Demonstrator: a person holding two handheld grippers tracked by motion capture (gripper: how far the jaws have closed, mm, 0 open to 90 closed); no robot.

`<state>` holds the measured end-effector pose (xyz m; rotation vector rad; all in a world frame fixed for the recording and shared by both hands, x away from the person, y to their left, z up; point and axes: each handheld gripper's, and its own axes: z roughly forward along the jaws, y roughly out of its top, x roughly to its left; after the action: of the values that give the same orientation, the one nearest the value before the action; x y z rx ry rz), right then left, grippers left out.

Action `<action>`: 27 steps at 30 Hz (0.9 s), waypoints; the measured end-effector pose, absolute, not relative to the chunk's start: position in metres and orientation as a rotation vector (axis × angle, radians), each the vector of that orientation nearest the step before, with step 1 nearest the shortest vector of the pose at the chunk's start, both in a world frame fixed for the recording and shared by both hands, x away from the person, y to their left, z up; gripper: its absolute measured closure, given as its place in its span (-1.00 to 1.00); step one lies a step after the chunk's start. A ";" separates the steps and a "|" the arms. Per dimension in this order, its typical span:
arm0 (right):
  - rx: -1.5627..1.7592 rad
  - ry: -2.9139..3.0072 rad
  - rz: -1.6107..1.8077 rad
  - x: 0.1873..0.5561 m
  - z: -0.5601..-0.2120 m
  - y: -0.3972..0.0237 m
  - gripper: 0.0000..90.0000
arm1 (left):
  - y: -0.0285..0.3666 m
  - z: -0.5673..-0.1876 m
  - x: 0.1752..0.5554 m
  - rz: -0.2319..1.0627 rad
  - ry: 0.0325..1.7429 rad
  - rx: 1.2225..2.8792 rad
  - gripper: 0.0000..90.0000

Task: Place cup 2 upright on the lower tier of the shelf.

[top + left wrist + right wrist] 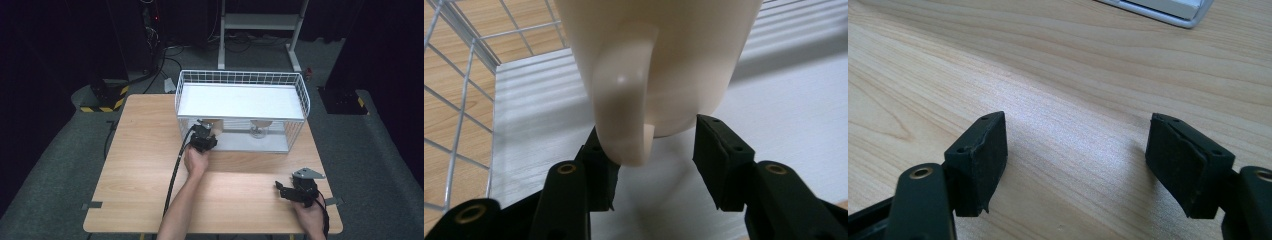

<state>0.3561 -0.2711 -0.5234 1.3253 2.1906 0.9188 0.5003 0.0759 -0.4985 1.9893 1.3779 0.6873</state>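
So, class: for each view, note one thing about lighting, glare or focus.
High view: the table is lit, its surroundings dark. Left gripper view: the cream mug is soft-focused, with a small glare spot on its handle. Right gripper view: pale sheen on the wood between the right claw.

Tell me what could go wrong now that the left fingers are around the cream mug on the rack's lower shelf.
The left gripper grips the cream mug low, near its base, handle toward the camera; it could tip or slip when lifted. In the high view, the rack's upper shelf sits just above: lifting may knock it. A glass stands nearby.

cream mug (664, 60) btwn l gripper (654, 150) jaws
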 end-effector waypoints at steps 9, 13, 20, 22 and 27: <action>1.327 2.188 0.918 0.356 -0.523 -0.271 -0.45 | 0.079 -0.502 0.503 0.630 1.400 1.977 -0.03; 1.327 2.188 0.918 0.356 -0.523 -0.271 -0.44 | 0.082 -0.499 0.499 0.613 1.399 1.974 -0.25; 1.328 2.188 0.918 0.356 -0.523 -0.271 -0.44 | 0.092 -0.491 0.487 0.604 1.406 1.930 -0.33; 1.328 2.187 0.918 0.356 -0.523 -0.271 -0.45 | 0.093 -0.490 0.482 0.587 1.382 1.928 -0.33; 1.328 2.187 0.918 0.356 -0.523 -0.271 -0.45 | 0.096 -0.486 0.473 0.607 1.361 1.932 -0.34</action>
<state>0.3560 -0.2711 -0.5234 1.3278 2.1875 0.9181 0.4731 0.0963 -0.4863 1.9321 1.3614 0.6068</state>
